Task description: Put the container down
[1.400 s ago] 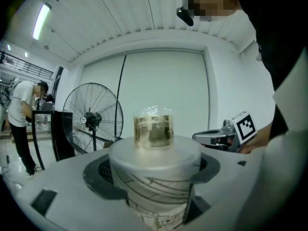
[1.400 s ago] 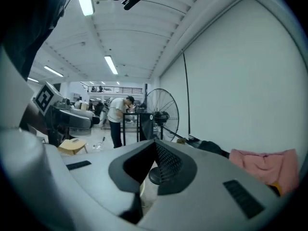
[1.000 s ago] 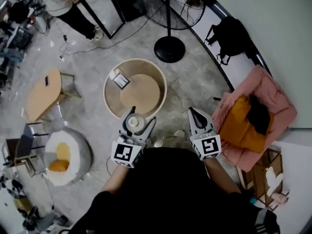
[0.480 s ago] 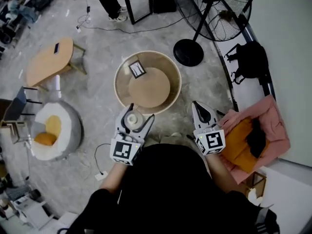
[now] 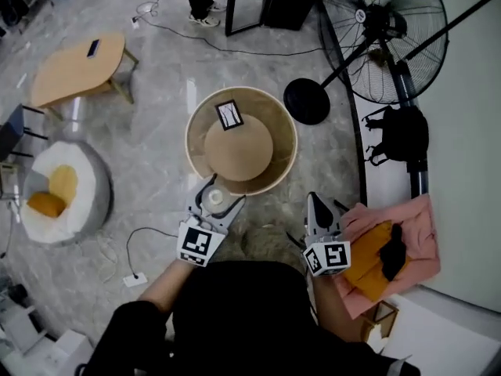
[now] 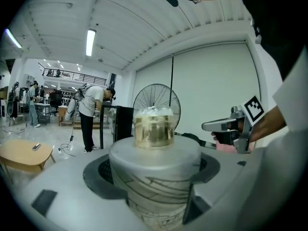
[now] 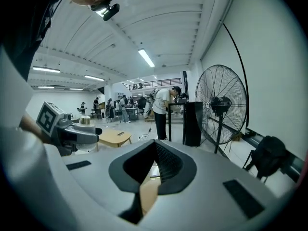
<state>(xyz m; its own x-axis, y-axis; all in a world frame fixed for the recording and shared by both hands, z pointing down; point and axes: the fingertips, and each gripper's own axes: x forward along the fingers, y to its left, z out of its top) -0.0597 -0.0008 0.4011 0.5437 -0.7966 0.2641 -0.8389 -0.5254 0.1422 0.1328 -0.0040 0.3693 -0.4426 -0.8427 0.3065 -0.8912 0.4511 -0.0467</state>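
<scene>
- The left gripper (image 5: 222, 191) has drawn up to the round tabletop (image 5: 275, 124), whose near rim now lies just ahead of the fingers.
- Those fingers clamp the container (image 6: 154, 186) upright between them.
- The right gripper (image 5: 318, 210) stays pinched together and empty.
- Setting down looks imminent.

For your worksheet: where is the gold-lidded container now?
The gold-lidded container sits in the left gripper, head view's left, by the round wooden table's near rim.
</scene>
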